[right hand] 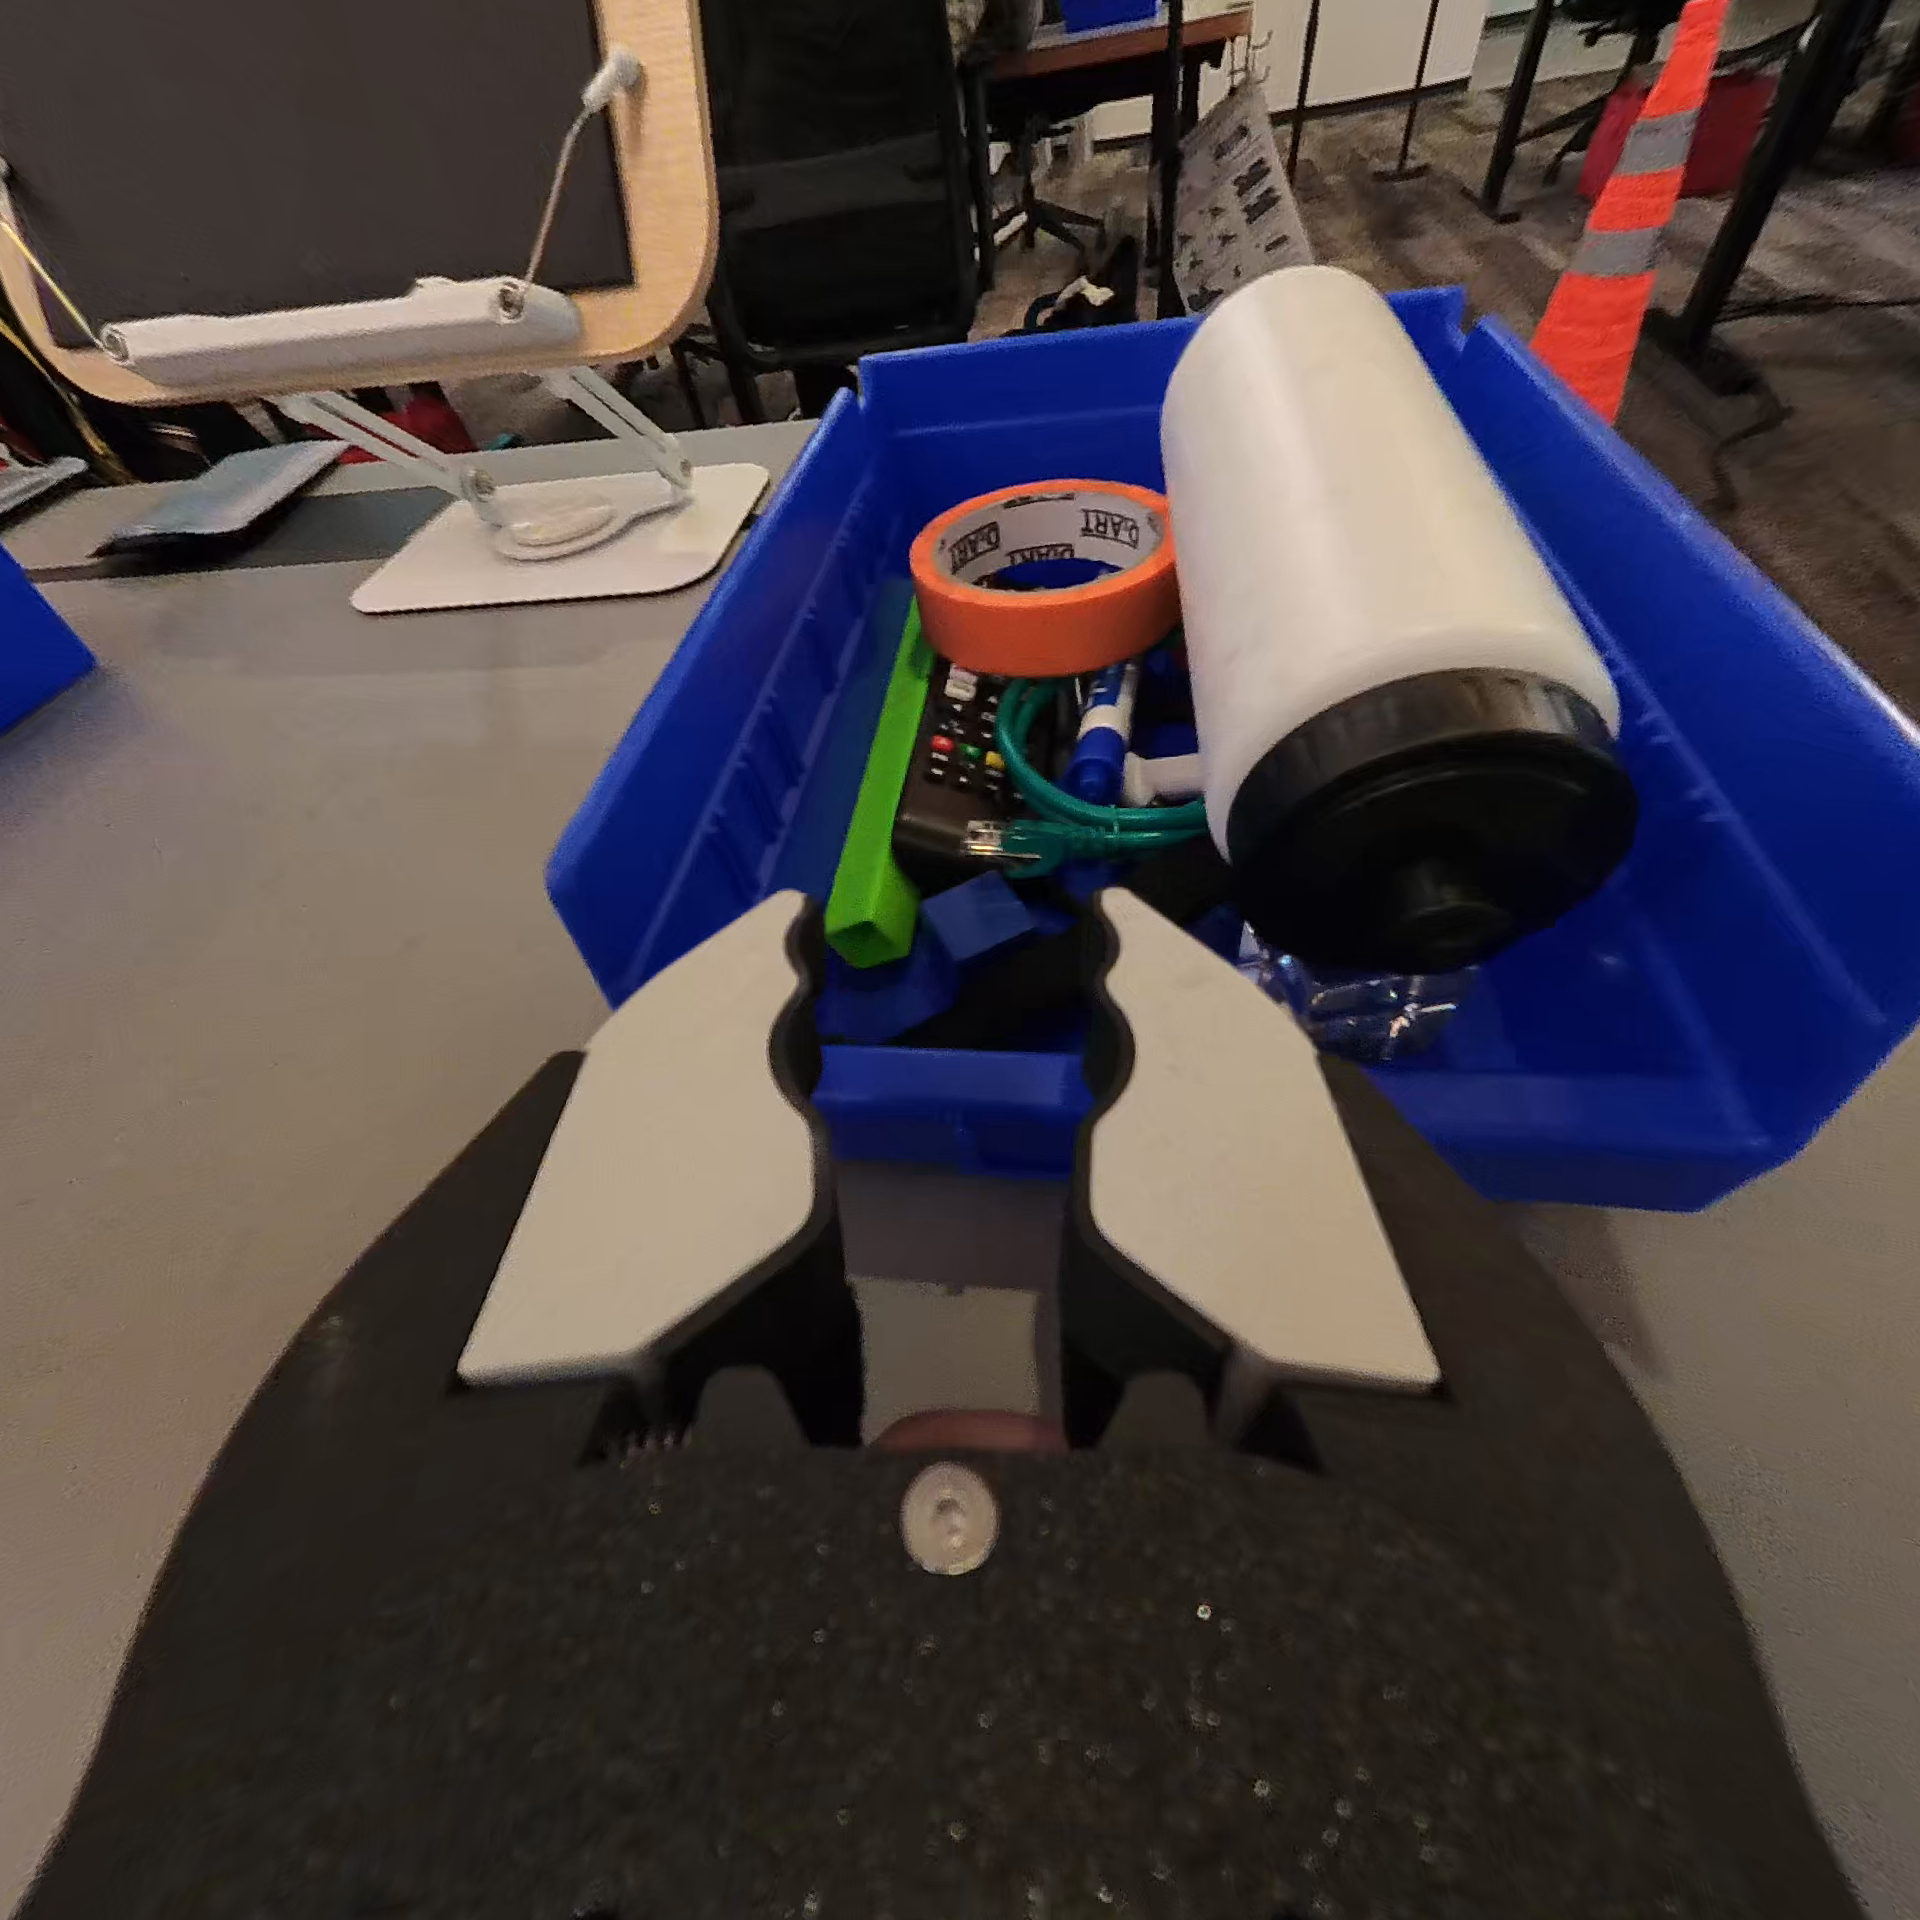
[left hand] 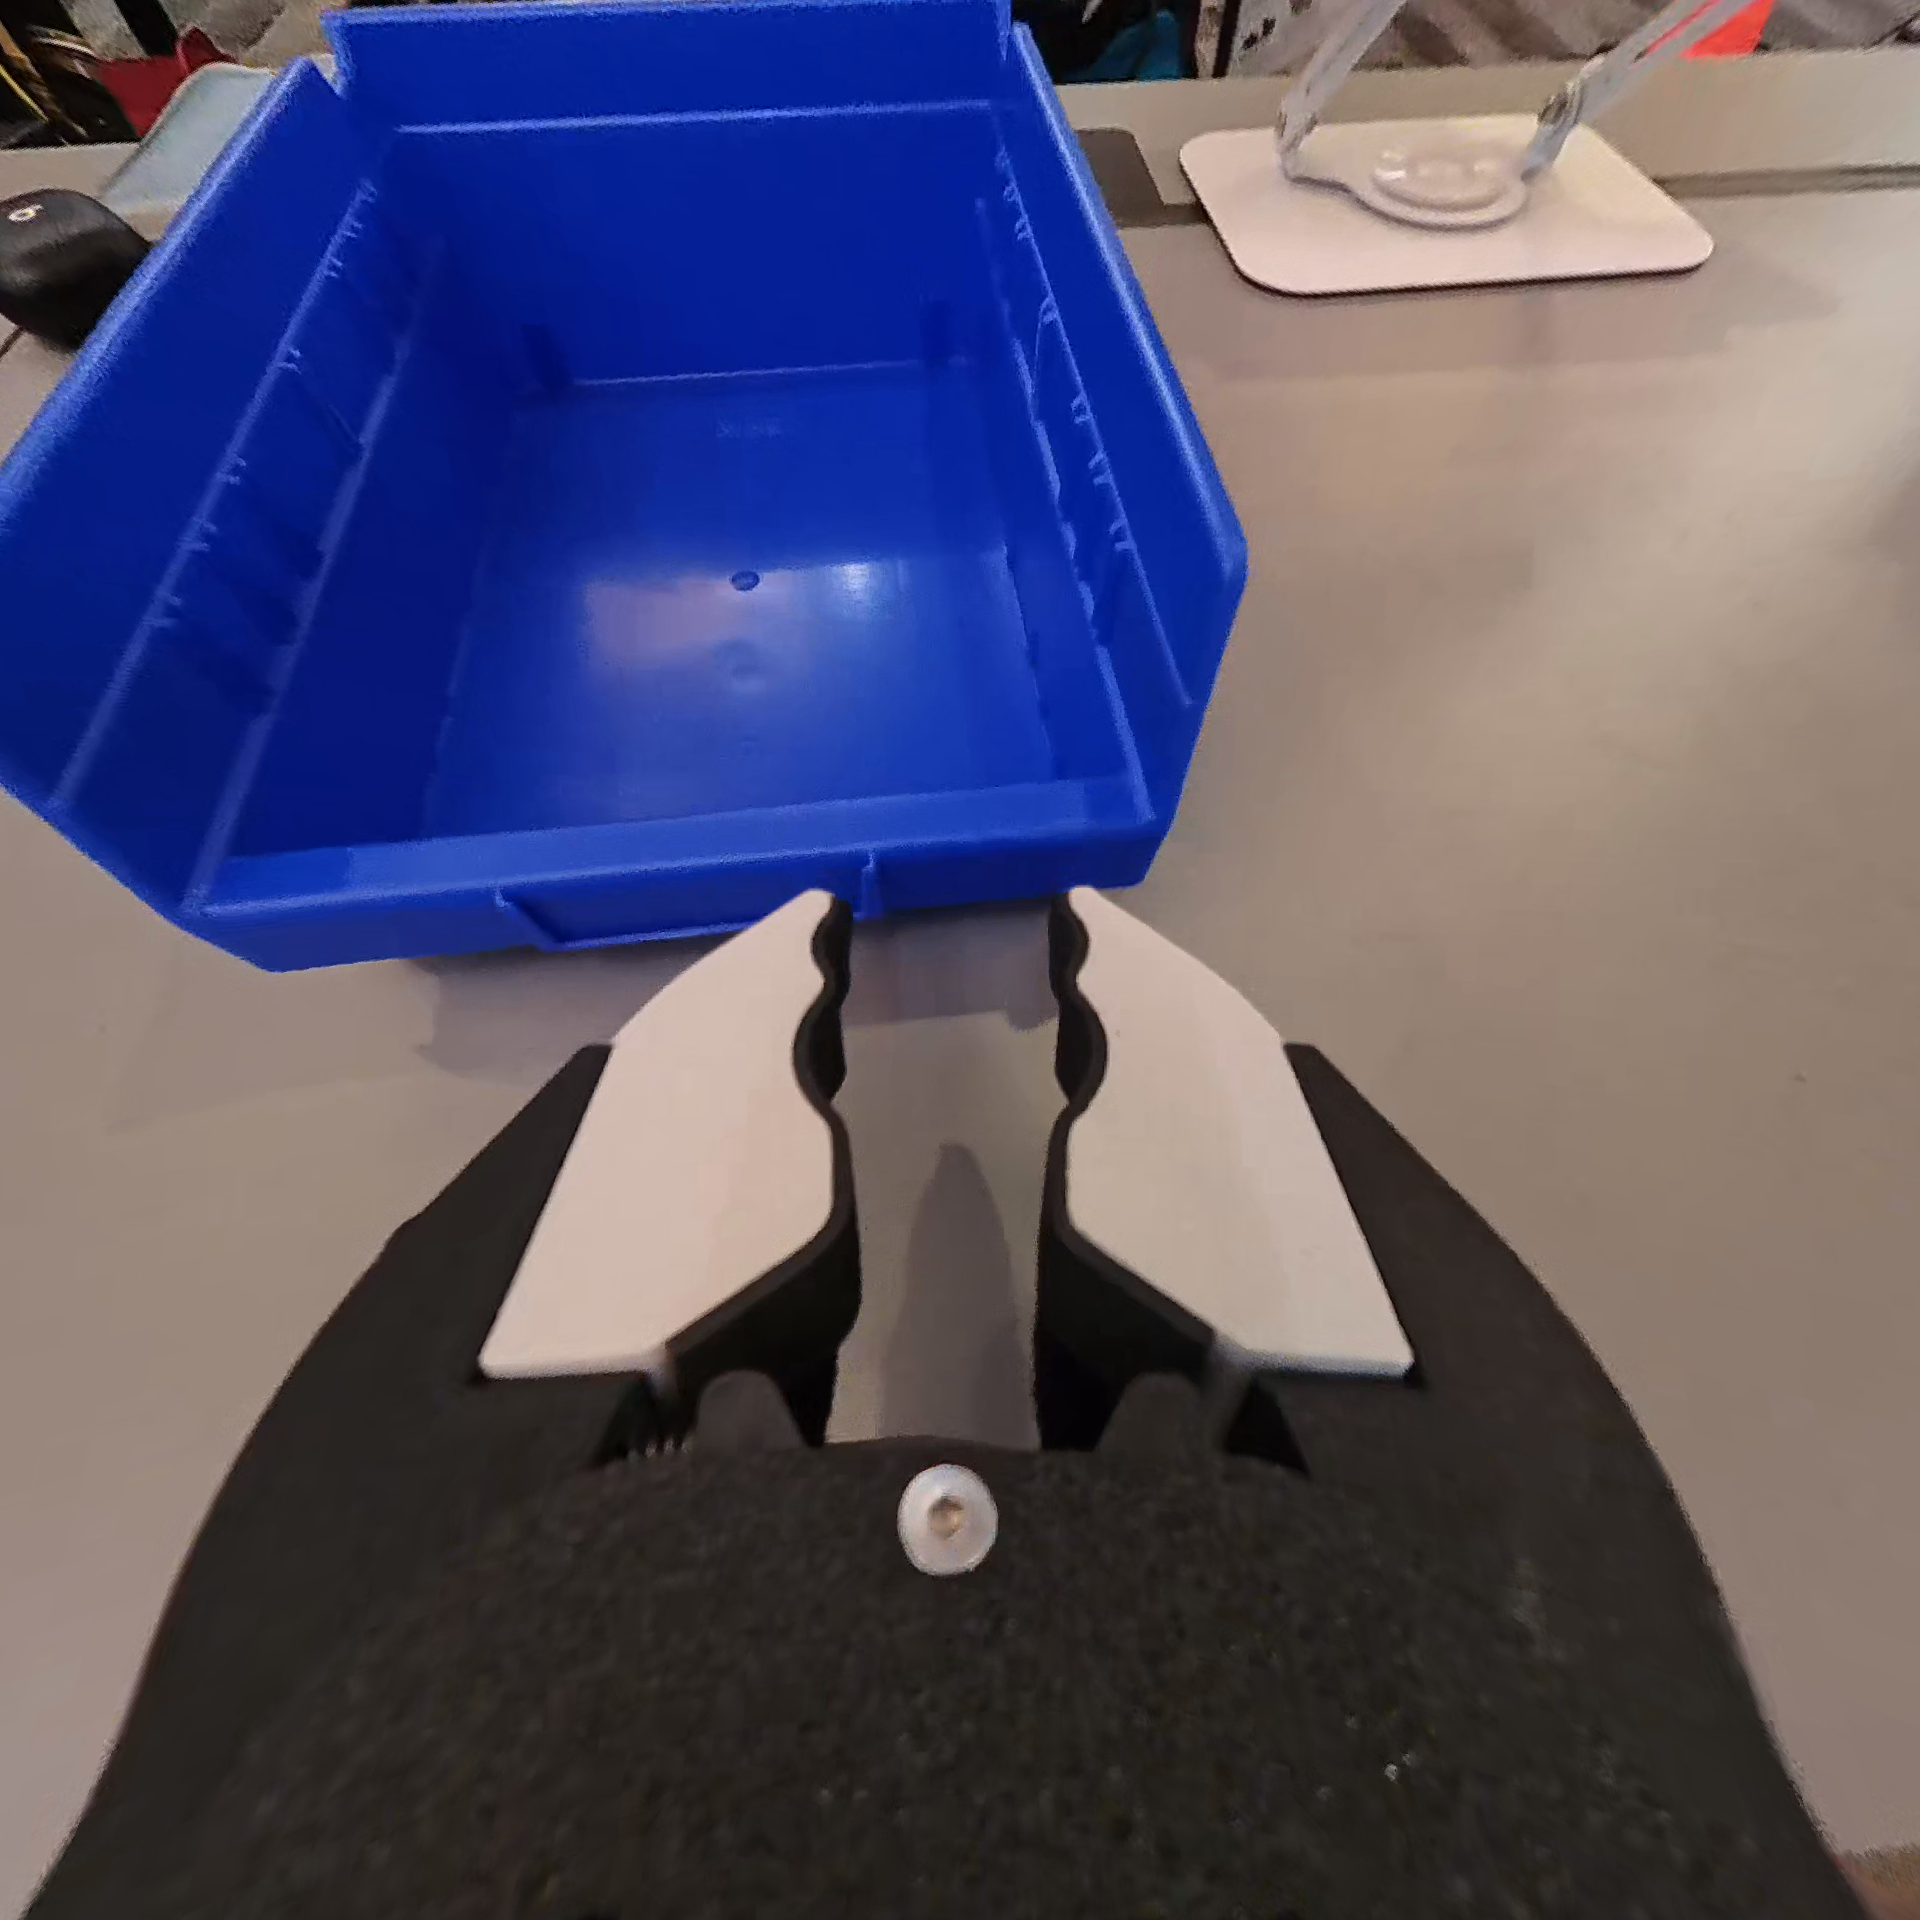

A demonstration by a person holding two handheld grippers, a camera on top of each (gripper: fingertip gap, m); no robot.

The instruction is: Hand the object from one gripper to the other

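In the left wrist view my left gripper (left hand: 951, 920) is open and holds nothing, just in front of an empty blue bin (left hand: 665, 883). In the right wrist view my right gripper (right hand: 951, 920) is open and holds nothing, at the near wall of a second blue bin (right hand: 1766, 727). That bin holds a white bottle with a black cap (right hand: 1371, 582) lying on its side, an orange tape roll (right hand: 1039, 613), a green bar (right hand: 883, 810), a black remote (right hand: 951, 769), a green cable (right hand: 1081, 821), a blue marker (right hand: 1101, 727) and small blue blocks (right hand: 977, 920).
Both bins stand on a grey table (left hand: 1558, 727). A white stand with a flat base (right hand: 582, 540) sits at the table's far side, also in the left wrist view (left hand: 1455, 208). A black mouse (left hand: 62, 260) lies far left. An orange cone (right hand: 1631, 208) and chairs stand beyond the table.
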